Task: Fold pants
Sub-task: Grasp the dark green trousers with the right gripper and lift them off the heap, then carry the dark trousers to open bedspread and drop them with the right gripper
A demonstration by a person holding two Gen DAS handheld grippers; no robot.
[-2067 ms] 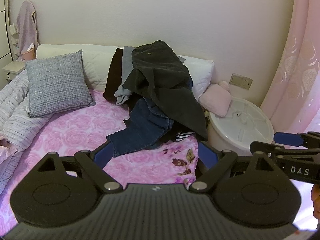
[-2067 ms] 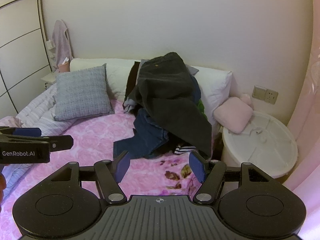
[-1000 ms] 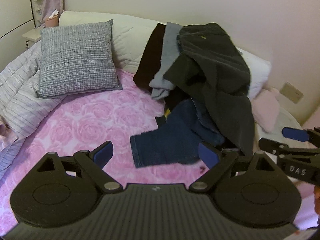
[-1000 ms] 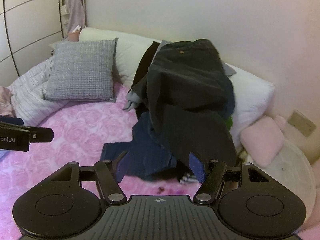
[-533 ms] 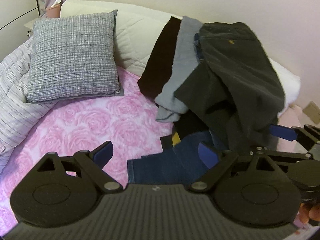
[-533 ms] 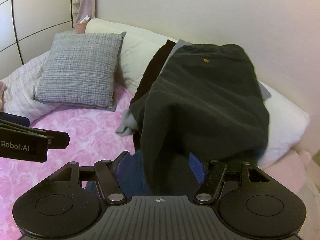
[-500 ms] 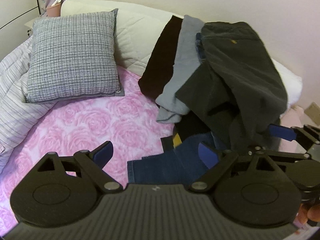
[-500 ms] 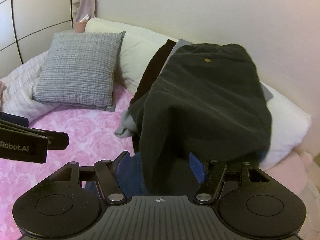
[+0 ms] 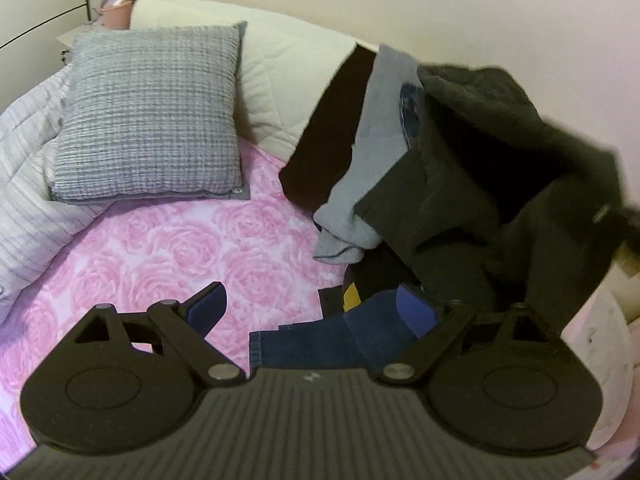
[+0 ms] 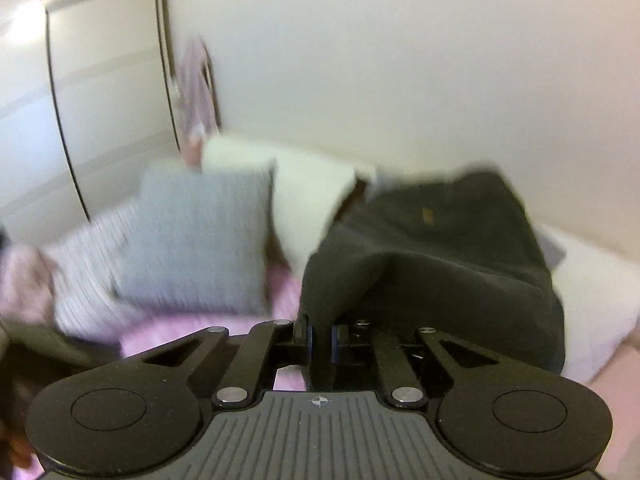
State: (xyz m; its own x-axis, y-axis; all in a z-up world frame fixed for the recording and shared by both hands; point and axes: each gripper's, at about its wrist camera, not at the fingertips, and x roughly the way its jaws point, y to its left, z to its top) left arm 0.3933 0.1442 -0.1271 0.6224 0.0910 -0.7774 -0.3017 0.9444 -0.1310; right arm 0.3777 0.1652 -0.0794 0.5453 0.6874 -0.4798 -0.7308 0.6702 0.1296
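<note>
The fold had barely begun. The dark pants (image 10: pixel 432 264) lay on top of a heap of clothes (image 9: pixel 360 184) against the pillows at the head of the bed (image 9: pixel 168 256), and the right gripper (image 10: pixel 321 340) was clamped on an edge of them. The left gripper (image 9: pixel 312 312) hung with its jaws apart above the blue jeans (image 9: pixel 320 340), holding nothing. Spreading the pants flat and every fold were left to do

Matt dark cloth pants (image 10: pixel 460 256), coarse-woven grey cushion (image 9: pixel 152 116), quilted cream pillow (image 9: pixel 280 76)
</note>
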